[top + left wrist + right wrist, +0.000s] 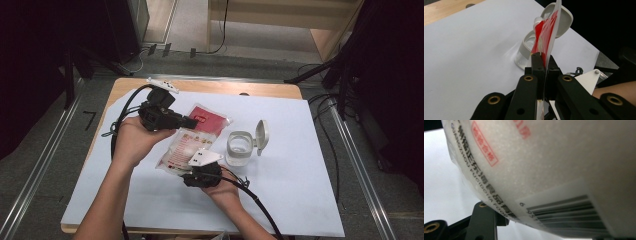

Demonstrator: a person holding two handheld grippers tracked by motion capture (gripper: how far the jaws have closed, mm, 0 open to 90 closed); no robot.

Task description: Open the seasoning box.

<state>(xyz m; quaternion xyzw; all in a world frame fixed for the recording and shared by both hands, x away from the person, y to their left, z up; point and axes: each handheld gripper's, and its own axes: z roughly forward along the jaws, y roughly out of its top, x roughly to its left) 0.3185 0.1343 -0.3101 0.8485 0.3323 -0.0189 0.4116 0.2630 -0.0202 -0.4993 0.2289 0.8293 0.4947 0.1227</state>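
Observation:
A plastic bag with a red top and white granules inside hangs tilted over the table's middle. My left gripper is shut on its upper edge, and the left gripper view shows the bag edge-on, rising from the closed left gripper. My right gripper sits at the bag's lower end. In the right gripper view the bulging bag with a barcode presses onto the one jaw that shows, at the lower left. A clear container with its flip lid open stands just right of the bag.
A white sheet covers most of the wooden table. Behind the bag in the left gripper view stand the container and its lid. Black cables trail from both grippers. Dark stands and cables crowd the floor around the table.

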